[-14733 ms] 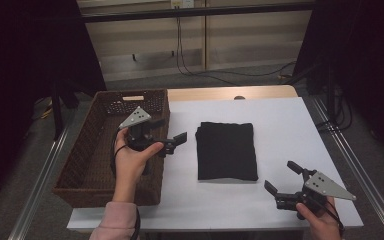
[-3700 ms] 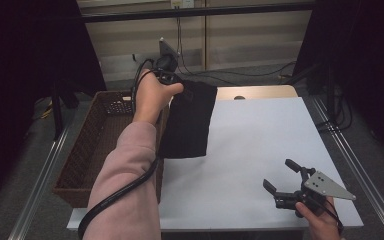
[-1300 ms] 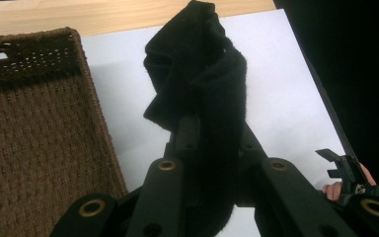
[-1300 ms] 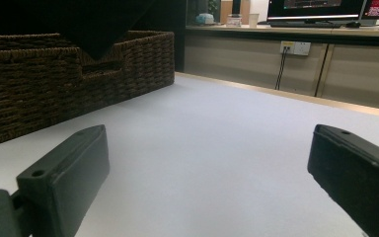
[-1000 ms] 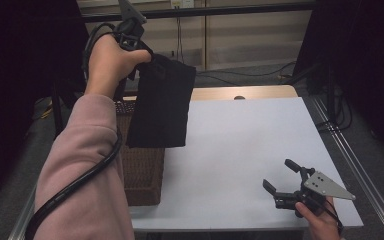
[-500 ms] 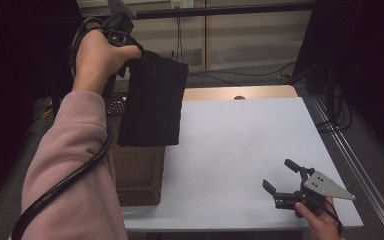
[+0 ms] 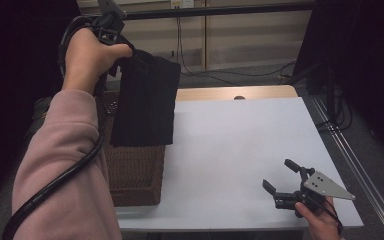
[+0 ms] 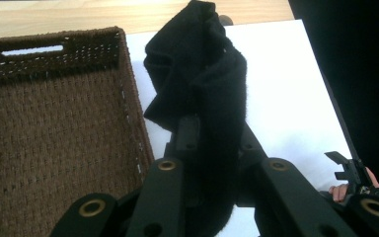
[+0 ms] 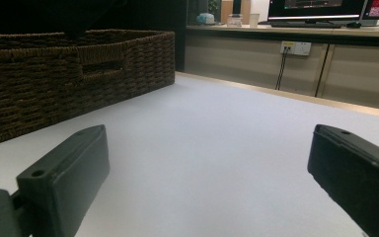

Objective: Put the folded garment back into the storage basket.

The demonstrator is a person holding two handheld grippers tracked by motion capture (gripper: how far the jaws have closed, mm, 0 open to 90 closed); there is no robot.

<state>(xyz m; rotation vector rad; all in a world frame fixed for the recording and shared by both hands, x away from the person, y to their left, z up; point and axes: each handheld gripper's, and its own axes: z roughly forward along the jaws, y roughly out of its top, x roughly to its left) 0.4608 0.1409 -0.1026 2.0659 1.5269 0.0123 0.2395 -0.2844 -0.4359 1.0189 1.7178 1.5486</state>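
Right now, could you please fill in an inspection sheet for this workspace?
Surface: white table, bare in the middle.
Job's things: black cloth hanging in the air above the near edge of the wicker basket; nothing seen inside the basket.
Clutter: nothing seen.
Grippers: left tongs shut on the cloth; right tongs open, low over the table's near right corner.
Cables: black cable along the left sleeve.
Surroundings: wall sockets, monitors behind.

Materials, as seen

Cloth: black, matt, fuzzy fleece nap. Basket: brown woven wicker, rough. Bench: white, smooth, matt top with pale wood edge. Right tongs: black matt plastic pads; grey metal plate above.
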